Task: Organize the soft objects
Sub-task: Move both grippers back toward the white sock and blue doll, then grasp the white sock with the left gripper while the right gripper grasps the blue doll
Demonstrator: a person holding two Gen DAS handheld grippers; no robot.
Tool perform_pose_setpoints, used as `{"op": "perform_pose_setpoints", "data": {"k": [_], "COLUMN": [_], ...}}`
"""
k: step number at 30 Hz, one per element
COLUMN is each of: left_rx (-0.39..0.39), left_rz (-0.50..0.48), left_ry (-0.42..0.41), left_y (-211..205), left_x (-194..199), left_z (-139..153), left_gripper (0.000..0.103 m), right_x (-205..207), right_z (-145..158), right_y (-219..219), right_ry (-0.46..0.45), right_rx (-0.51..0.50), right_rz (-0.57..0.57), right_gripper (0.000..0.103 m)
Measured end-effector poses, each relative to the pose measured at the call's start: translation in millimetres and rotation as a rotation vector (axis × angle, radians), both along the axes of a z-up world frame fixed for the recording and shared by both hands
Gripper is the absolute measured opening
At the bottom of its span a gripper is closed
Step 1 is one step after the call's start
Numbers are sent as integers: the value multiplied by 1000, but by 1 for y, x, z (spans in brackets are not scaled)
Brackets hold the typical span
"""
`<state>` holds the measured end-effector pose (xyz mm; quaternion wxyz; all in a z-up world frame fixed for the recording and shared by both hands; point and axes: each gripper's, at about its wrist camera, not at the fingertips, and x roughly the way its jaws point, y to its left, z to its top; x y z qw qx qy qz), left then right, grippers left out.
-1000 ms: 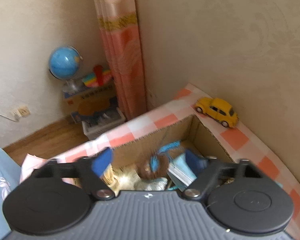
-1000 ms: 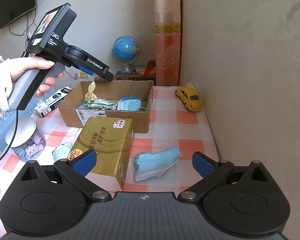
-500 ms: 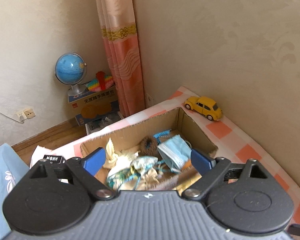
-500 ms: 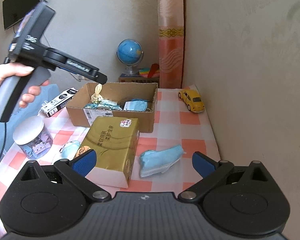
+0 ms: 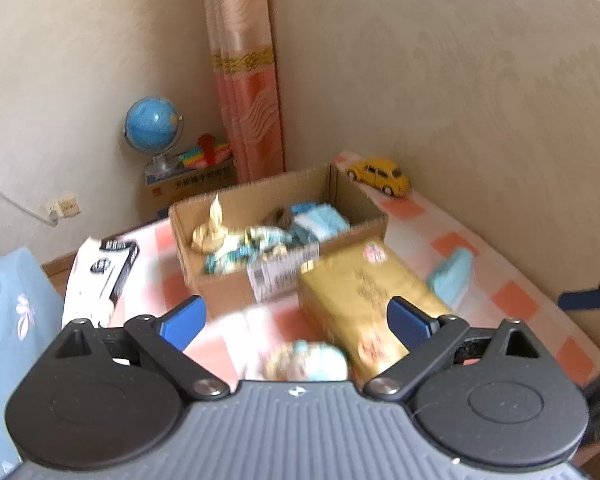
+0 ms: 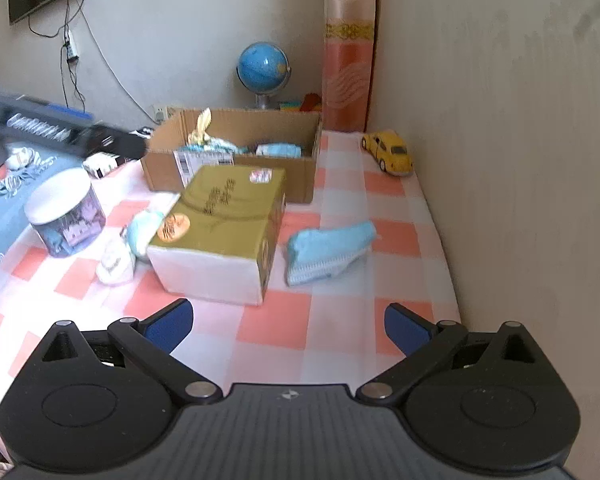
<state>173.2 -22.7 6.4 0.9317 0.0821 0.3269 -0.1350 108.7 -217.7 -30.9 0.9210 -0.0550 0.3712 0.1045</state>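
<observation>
2 tongs gape empty: left tongs [image 5: 296,322], just widened, have backed off the brown cardboard box [image 5: 220,296]; right tongs [image 6: 288,326] face the light-blue folded cloth [image 6: 328,246].

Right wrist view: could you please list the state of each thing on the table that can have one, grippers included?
cardboard box: open-topped, holding soft items
gold tissue pack: unopened, lying flat
blue shoe cover: crumpled, loose on the cloth
round jar: lid on, upright
toy car: on its wheels
right gripper: open, empty
left gripper: open, just been opening, nothing between the fingers

Pink-and-white checked tablecloth [image 6: 340,320], gold tissue box [image 6: 224,216], yellow toy car [image 6: 390,152], blue globe [image 6: 263,65].
</observation>
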Motion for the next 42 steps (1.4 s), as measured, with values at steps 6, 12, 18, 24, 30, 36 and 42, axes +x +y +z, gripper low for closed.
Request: {"op": "perform_pose_setpoints", "data": {"k": [6,12,18,24,30,36,42], "left_rx": [0,0,-23,-29,-44,-58,-49], "left_rz": [35,84,116,118,113,109,86], "left_ry": [25,44,75,87,93,85,95], "left_y": [4,6,13,14,14,14,17], "left_x": [-30,-36,-32,-25,-18,-15,-25], "left_z": [-32,-61,-80,-88,-93,-93,-90], "left_gripper": [97,96,90,70,62,44,44], "right_x": [-4,-6,-2,3,6,7,7], "right_z": [-17,-28,-37,-46,-48,-52,-54], "right_y": [-2,-2,0,1,4,8,11], "right_ry": [38,71,98,129,139,152,159], "right_rx": [-25,-21,-38,-38,-48,-60,-82], "right_rz": [-14,-16,-23,-28,-21,-14,-7], "right_gripper": [103,103,103,103,103,103,103]}}
